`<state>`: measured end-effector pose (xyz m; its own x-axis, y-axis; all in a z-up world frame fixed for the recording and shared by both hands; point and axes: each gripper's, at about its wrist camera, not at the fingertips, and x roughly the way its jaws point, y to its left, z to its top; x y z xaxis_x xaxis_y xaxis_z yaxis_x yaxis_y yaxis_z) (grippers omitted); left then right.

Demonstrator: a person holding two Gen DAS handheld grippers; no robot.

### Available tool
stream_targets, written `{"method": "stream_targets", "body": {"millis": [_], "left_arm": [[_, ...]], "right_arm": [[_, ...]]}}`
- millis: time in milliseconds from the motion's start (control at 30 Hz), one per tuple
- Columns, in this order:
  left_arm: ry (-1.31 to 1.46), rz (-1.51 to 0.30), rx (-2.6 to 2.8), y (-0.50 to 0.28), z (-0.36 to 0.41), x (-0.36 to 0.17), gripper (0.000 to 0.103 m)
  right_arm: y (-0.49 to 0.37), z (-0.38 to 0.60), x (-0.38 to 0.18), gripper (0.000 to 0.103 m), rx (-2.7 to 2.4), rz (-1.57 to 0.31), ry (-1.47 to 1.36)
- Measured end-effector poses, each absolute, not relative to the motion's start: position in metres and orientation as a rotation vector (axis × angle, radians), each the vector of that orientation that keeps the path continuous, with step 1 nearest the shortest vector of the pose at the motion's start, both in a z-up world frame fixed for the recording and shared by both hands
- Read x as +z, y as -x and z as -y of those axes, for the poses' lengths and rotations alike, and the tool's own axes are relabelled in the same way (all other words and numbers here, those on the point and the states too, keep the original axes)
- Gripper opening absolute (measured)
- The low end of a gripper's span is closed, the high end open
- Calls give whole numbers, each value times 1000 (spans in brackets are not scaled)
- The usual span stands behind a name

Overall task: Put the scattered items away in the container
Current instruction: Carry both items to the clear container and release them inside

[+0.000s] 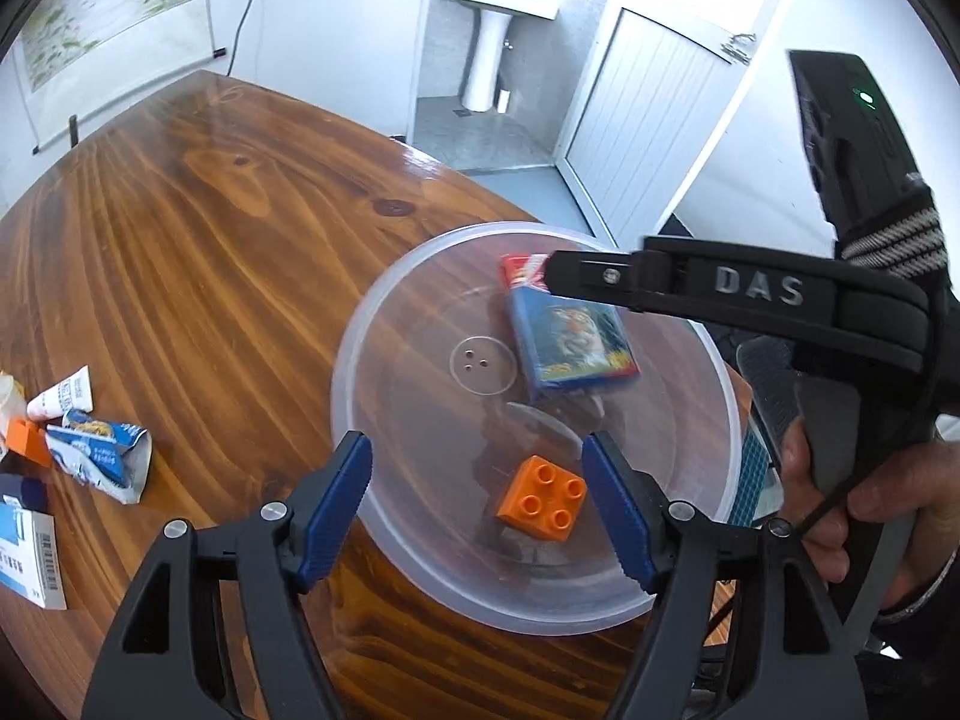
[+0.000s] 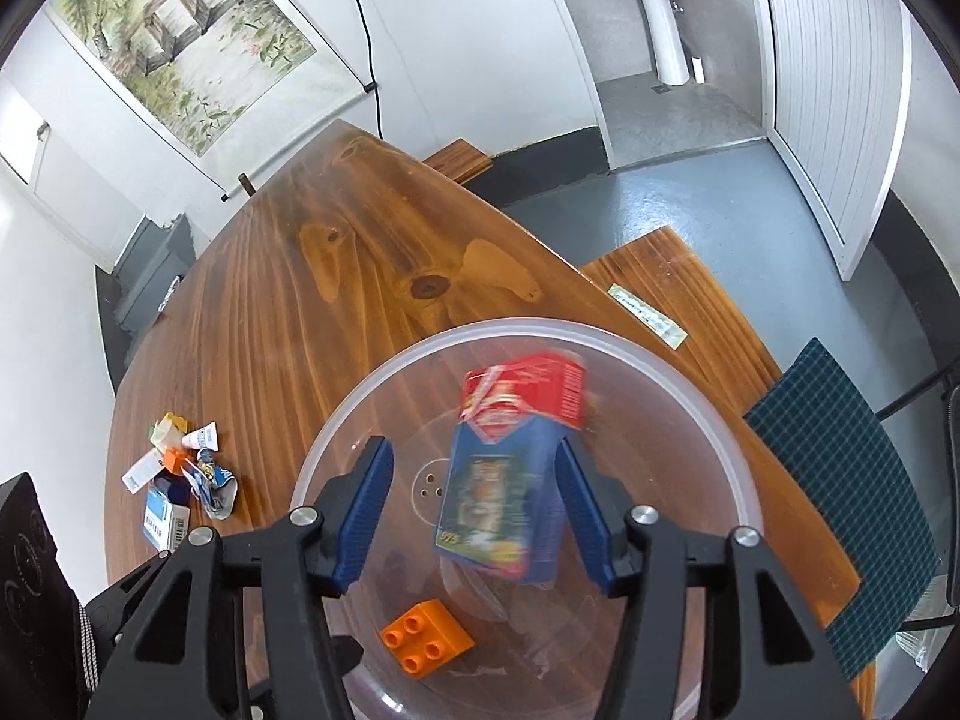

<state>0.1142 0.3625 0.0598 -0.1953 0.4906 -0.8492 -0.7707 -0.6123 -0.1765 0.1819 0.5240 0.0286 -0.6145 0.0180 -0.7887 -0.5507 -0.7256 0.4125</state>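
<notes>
The clear plastic bowl (image 1: 420, 576) stands on the wooden table (image 1: 198, 276), near its edge, and holds two things: an orange building brick (image 1: 543, 498) with four studs, lying on the bowl's floor at about six o'clock from the middle, and a blue and red card box (image 1: 570, 336) with a tiger picture, at about two o'clock from the middle in the left wrist view. In the right wrist view the card box (image 2: 510, 480) is blurred and sits between the pads of the right tongs (image 2: 474, 510), which are spread and do not press on it; whether it touches the pad at three o'clock I cannot tell. The left tongs (image 1: 477, 504) hang over the bowl with their blue pads spread wide on either side of the orange building brick, apart from it and pinching nothing. A hand (image 1: 870, 492) grips the right tool's handle at three o'clock. Well apart from the bowl, at nine o'clock on the table, lies a heap of scattered things: a crumpled blue and white wrapper (image 1: 99, 456), a white tube (image 1: 63, 399), a second orange piece (image 1: 27, 441) and a white and blue carton (image 1: 27, 552).
</notes>
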Motion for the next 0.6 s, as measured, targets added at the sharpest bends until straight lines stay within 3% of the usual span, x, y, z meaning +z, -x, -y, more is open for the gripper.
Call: {"method": "stream_targets", "body": {"millis": [433,600], "left_arm": [[1216,-326,2004,-109,-343,66,76],[1225,-319,2019,-103,-348,64,76]], "right_arm": [[-196,-498,50,61,2394,-780,1075],[-200,-484,62,73,2415,-699,1028]]}}
